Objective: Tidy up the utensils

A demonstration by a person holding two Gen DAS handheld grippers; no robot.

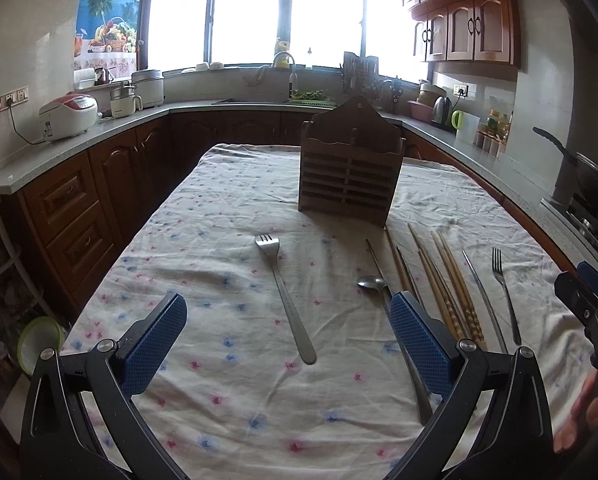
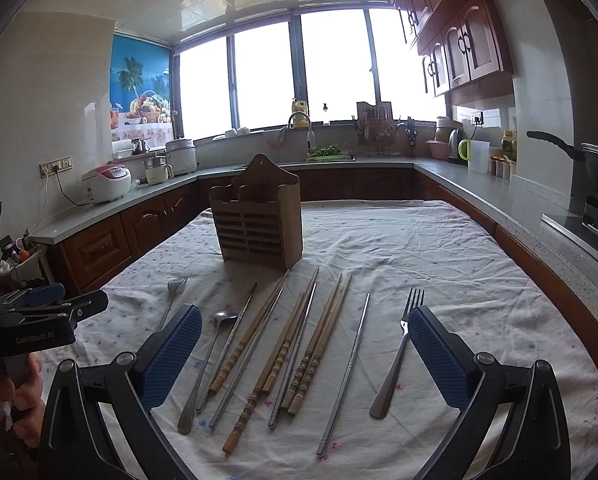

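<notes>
A wooden utensil holder stands upright on the cloth-covered table. In the left wrist view a steel fork lies between the fingers of my open, empty left gripper. A spoon lies by its right finger. In the right wrist view my right gripper is open and empty above several wooden and metal chopsticks. A spoon lies at their left, a second fork at their right. The left fork shows further left.
The floral tablecloth covers the table. Counters with rice cookers, a sink and a kettle ring the room. A wok sits on the stove at the right. My left gripper shows in the right wrist view.
</notes>
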